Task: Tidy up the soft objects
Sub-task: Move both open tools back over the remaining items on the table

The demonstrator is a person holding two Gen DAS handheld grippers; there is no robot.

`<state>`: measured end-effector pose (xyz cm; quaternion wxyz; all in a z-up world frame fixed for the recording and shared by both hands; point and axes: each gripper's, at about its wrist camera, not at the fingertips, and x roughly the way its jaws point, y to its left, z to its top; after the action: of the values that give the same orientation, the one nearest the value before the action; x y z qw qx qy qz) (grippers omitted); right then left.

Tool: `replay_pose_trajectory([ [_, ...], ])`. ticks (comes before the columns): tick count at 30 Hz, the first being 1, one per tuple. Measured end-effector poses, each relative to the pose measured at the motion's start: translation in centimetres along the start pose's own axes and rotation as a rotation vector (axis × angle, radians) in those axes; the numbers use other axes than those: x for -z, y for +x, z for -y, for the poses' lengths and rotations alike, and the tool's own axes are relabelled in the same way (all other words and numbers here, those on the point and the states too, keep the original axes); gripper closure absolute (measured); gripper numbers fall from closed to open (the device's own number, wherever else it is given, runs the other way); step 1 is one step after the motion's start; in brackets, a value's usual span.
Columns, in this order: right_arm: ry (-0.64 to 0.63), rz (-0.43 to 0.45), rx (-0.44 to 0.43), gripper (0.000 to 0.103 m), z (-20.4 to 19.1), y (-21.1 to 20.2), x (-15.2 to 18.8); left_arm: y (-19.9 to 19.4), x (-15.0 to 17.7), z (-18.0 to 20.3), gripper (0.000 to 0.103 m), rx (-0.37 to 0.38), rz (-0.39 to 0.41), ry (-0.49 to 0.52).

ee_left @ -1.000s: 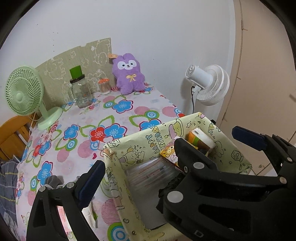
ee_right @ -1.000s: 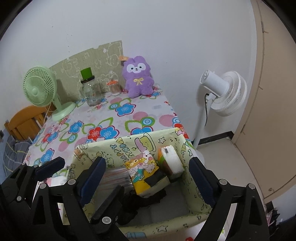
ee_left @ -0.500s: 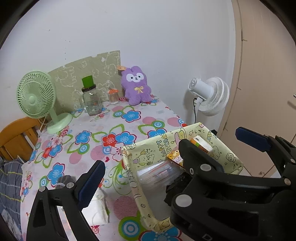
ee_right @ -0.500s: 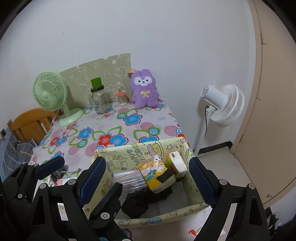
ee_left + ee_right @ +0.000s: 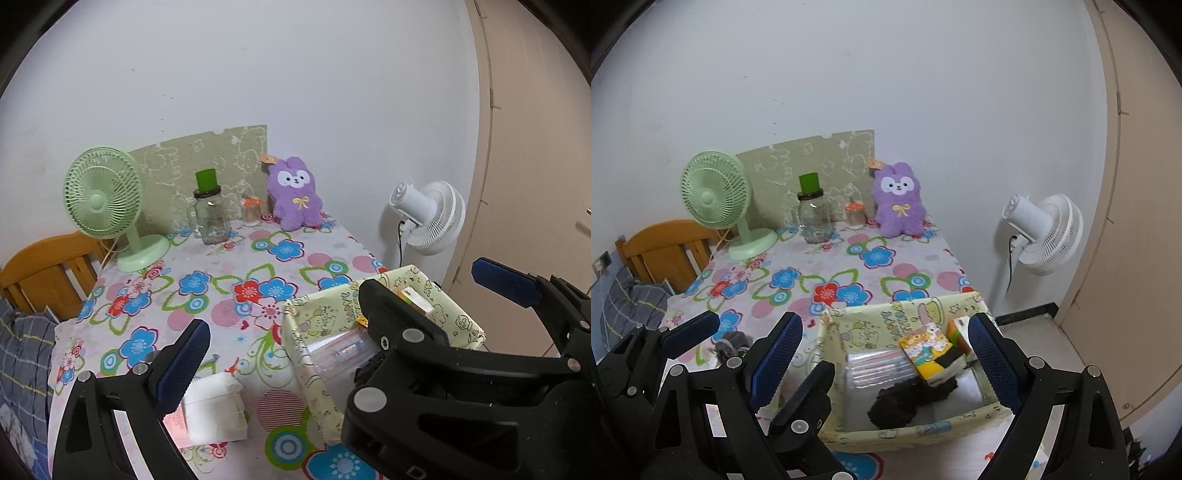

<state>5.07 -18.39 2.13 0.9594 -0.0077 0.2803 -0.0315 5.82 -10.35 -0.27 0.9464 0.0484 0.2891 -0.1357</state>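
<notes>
A yellow-green fabric box [image 5: 923,430] with cartoon prints stands at the table's near right corner [image 5: 314,321]. In it lie a black soft lump [image 5: 905,402], a stack of clear plastic bags [image 5: 875,369] and a colourful packet [image 5: 929,350]. A white soft bundle [image 5: 216,410] lies on the cloth left of the box, and a grey item [image 5: 733,341] lies farther left. A purple plush rabbit [image 5: 295,199] [image 5: 899,205] sits against the back wall. My left gripper [image 5: 295,332] and right gripper [image 5: 886,325] hover above the box's near side, both open and holding nothing, side by side and overlapping.
On the floral tablecloth [image 5: 827,266] at the back stand a green desk fan [image 5: 107,199], a glass jar with a green lid [image 5: 208,210] and a small orange-lidded jar [image 5: 251,212]. A white floor fan [image 5: 1045,232] stands to the right, a wooden chair [image 5: 48,273] to the left.
Both grippers have pulled back and up from the box, which now looks smaller and lower. The white bundle has come into the left wrist view. Both stayed open.
</notes>
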Motion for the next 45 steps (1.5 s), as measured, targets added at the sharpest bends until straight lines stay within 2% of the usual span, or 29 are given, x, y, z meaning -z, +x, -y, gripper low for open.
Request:
replay_pose_trajectory([
  [2,0.003,0.005,-0.005,0.004,-0.6,-0.2,-0.1,-0.4,0.0,-0.5,0.005,0.0,0.008,-0.007],
  [13,0.003,0.049,-0.063,0.002,-3.9,-1.3,-0.1,-2.5,0.5,-4.1,0.005,-0.044,0.052,-0.053],
  [24,-0.02,0.062,-0.077,0.0,-7.4,-1.2,-0.2,-3.5,1.3,-7.3,0.005,-0.114,0.069,-0.094],
  [45,-0.058,0.066,-0.12,0.0,-12.2,1.3,0.8,-2.2,3.5,-12.2,0.005,-0.158,0.068,-0.155],
])
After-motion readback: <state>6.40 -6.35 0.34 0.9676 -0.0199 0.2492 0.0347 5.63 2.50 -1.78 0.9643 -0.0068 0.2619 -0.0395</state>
